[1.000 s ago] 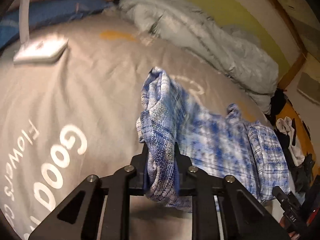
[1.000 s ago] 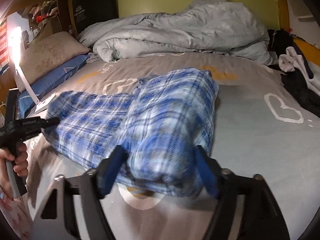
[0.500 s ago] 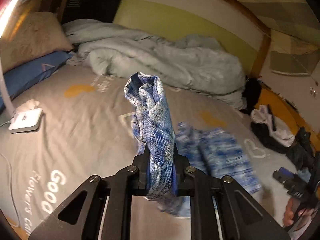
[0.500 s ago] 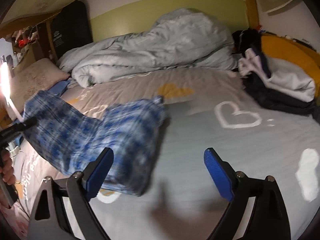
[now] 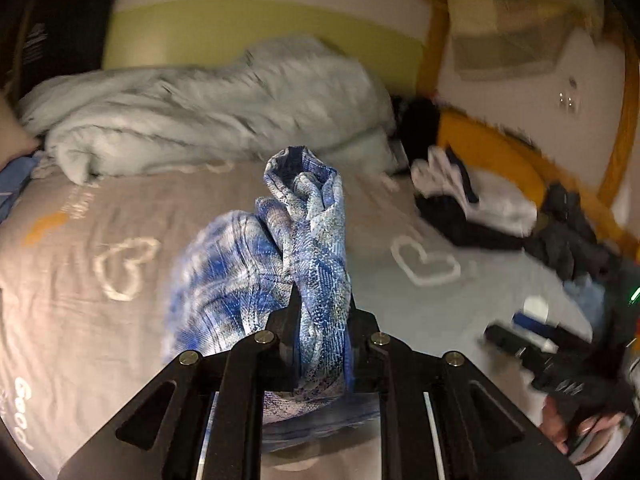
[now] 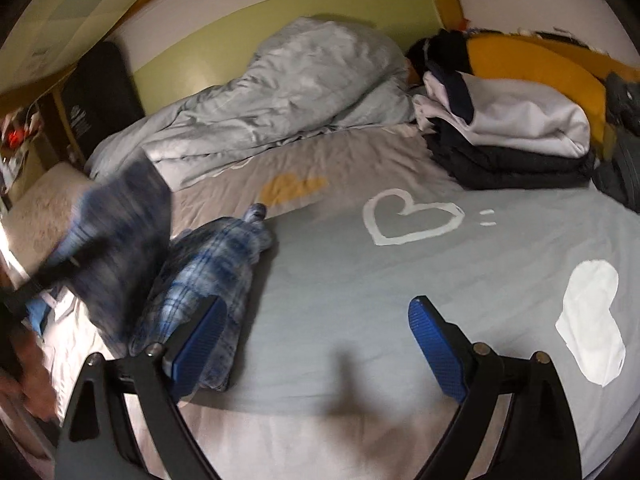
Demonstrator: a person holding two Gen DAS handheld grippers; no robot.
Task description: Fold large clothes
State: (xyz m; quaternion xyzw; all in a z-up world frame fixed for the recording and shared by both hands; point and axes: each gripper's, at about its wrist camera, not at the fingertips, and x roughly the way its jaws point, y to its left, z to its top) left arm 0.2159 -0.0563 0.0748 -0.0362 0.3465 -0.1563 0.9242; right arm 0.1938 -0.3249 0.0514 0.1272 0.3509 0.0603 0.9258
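A blue plaid garment (image 5: 308, 240) is bunched between the jaws of my left gripper (image 5: 320, 320), which is shut on it and holds that end up off the bed. In the right wrist view the rest of the garment (image 6: 212, 272) lies in a long roll on the grey sheet (image 6: 360, 280), and its lifted end is a dark blur at the left. My right gripper (image 6: 316, 340) stands wide open over bare sheet with nothing between its blue pads (image 6: 436, 348). The left pad sits in front of the garment's edge. The right gripper (image 5: 532, 340) shows blurred at the right of the left wrist view.
A rumpled pale duvet (image 6: 280, 92) fills the back of the bed. A stack of folded clothes (image 6: 512, 136) sits at the back right against an orange cushion (image 6: 540, 64). A pillow (image 6: 36, 208) lies at the far left, dark clothes (image 5: 568, 240) along the right edge.
My right gripper let go of the folded plaid garment, opened wide and drew off to the right. My left gripper lifted its end of the garment and swung it across the bed.
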